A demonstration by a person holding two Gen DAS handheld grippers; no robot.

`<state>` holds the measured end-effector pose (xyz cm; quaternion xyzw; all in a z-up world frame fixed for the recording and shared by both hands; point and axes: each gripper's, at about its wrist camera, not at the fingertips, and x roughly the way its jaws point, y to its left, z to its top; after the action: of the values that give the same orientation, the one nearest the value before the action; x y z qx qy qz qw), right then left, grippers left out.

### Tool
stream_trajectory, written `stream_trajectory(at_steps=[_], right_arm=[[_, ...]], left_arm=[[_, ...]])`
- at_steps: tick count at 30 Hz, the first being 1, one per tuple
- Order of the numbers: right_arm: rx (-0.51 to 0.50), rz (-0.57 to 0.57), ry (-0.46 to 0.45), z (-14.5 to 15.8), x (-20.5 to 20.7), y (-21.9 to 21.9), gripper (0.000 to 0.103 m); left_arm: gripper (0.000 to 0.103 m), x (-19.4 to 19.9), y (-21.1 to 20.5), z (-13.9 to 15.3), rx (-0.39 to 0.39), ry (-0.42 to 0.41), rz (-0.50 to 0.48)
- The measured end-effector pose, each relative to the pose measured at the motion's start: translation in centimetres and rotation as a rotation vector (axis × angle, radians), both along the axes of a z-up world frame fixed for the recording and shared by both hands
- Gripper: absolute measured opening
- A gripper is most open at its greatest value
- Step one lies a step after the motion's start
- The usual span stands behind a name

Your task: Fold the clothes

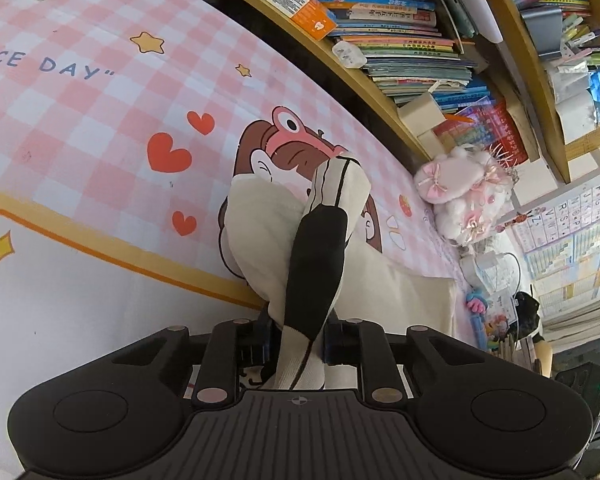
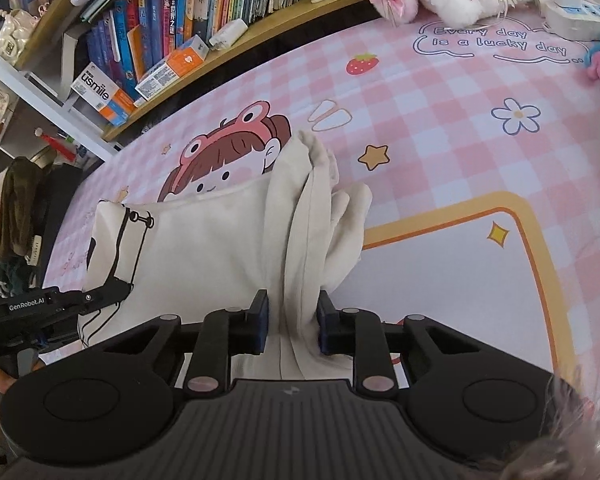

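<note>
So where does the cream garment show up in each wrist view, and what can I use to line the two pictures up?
Left wrist: the cream garment is at centre, bunched between the left gripper fingers, its black patch facing the camera.
Right wrist: it lies centre-left, a fold pinched in the right gripper.
Shared landmark: the frog-hat cartoon girl printed on the pink checked mat, just beyond the garment.

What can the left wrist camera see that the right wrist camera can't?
Only the left wrist view shows two red hearts on the mat and a black patch on the garment, bunched in the left gripper.

Only the right wrist view shows a strawberry, a white flower, and the right gripper clamping plain cream folds.

Both show the cream garment, the pink checked mat, the frog-hat girl, the bookshelf and the fluffy pink toy.
</note>
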<state>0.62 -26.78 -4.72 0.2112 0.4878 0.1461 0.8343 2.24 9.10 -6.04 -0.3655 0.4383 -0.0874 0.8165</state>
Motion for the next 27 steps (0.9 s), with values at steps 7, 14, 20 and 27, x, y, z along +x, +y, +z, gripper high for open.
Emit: stream_trajectory(at_steps=[7, 14, 20, 27], right_arm=[[0.027, 0.002, -0.001, 0.4, -0.5, -0.8, 0.021], [0.028, 0.024, -0.034, 0.9, -1.0, -1.8, 0.019], [0.026, 0.051, -0.04, 1.0, -1.2, -2.6, 0.019], [0.029, 0.072, -0.047, 1.0, -1.5, -3.5, 0.018]], left_arm=[[0.02, -1.1, -0.8, 1.0, -0.002, -0.019, 0.023], [0.02, -1.9, -2.1, 1.8, 0.005, -0.039, 0.036], [0.02, -2.7, -3.1, 2.2, 0.009, -0.042, 0.057], [0.02, -3.3, -4.2, 2.7, 0.015, -0.049, 0.071]])
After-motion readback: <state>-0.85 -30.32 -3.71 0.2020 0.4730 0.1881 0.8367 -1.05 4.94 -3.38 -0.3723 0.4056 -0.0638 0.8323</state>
